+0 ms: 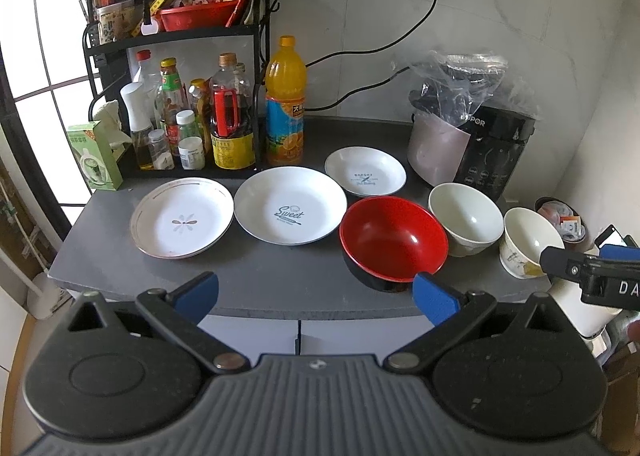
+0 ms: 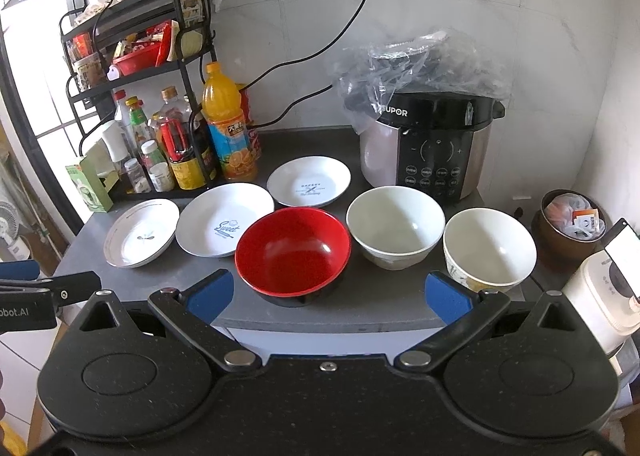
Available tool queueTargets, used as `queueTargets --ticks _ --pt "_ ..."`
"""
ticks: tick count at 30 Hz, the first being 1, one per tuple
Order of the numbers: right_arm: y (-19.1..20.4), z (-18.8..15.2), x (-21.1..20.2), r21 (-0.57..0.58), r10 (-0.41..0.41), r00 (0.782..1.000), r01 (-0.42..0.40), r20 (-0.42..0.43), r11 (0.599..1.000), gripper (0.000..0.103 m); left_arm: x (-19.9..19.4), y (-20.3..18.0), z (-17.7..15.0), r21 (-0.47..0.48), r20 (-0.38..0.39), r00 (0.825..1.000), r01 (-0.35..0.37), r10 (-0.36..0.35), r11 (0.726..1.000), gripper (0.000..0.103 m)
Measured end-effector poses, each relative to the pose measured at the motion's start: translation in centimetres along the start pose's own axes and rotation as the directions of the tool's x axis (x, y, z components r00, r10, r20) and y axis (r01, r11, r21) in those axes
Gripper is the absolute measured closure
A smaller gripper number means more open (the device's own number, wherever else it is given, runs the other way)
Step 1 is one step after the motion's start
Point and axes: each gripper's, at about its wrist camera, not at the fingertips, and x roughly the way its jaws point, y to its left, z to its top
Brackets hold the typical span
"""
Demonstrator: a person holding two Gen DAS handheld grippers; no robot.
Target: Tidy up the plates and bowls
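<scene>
Along the back of the dark grey counter (image 1: 260, 276) stand a black wire rack (image 1: 176, 36) crowded with sauce bottles, an orange juice bottle (image 1: 285, 104) just beside it, and a pressure cooker (image 2: 436, 144) with a crumpled clear plastic bag (image 2: 420, 60) over its lid. A black cord (image 2: 320, 48) runs from a wall socket down behind the juice bottle. The wall is pale marbled tile, with a bright window at the left.

In front sit three white plates: a gold-rimmed plate (image 1: 182, 218), a "Sweet" plate (image 1: 290, 205) and a smaller printed plate (image 1: 365, 171) set further back. To their right stand a red bowl (image 2: 293, 252), a white bowl (image 2: 395, 226) and a taller white bowl (image 2: 489, 248), all empty and upright. A brown pot (image 2: 568, 228) holding small packets sits at the far right.

The left hand-held gripper (image 1: 316, 294) and right hand-held gripper (image 2: 328, 294) hover before the counter's front edge, jaws spread wide, holding nothing.
</scene>
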Motion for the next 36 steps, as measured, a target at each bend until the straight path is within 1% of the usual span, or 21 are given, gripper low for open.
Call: queueTargets --ticks 6,9,12,15,18,24,32,36 --pt "-0.6 0.1 0.6 0.025 0.010 1.000 -0.010 -0.009 1.000 0.000 0.4 -0.3 0.2 0.006 -0.010 1.000 -0.023 0.023 1.000 0.000" --pt "-0.8 0.2 0.6 0.009 -0.005 1.000 0.005 0.006 1.000 0.000 0.5 -0.1 0.5 -0.002 -0.011 1.000 -0.024 0.024 1.000 0.000" --pt "-1.1 0.5 0.9 0.003 -0.007 1.000 0.007 0.007 1.000 0.000 0.7 -0.1 0.8 -0.006 -0.014 0.999 -0.029 0.028 1.000 0.000" --pt "-1.1 0.6 1.1 -0.019 -0.031 1.000 0.031 0.000 0.999 0.000 0.9 -0.3 1.1 -0.011 -0.018 0.999 -0.030 0.030 0.999 0.000" --pt "-1.7 0.7 1.2 -0.004 -0.004 1.000 0.004 -0.009 1.000 0.000 0.9 -0.7 1.6 -0.010 -0.024 0.999 -0.037 0.037 0.999 0.000" --pt "-2.7 0.9 1.8 0.017 -0.010 1.000 0.010 -0.025 1.000 0.000 1.1 -1.4 2.6 0.021 -0.026 0.998 -0.062 0.063 0.998 0.000" --pt "-3.3 0.9 3.1 0.049 -0.019 0.999 0.021 -0.038 0.999 0.000 2.6 -1.7 3.8 0.043 -0.052 0.997 -0.062 0.065 0.997 0.000" --pt "-2.9 1.2 3.7 0.064 -0.034 0.999 0.037 -0.036 0.997 0.000 3.7 -1.8 4.5 0.070 -0.055 0.998 -0.039 0.043 0.997 0.000"
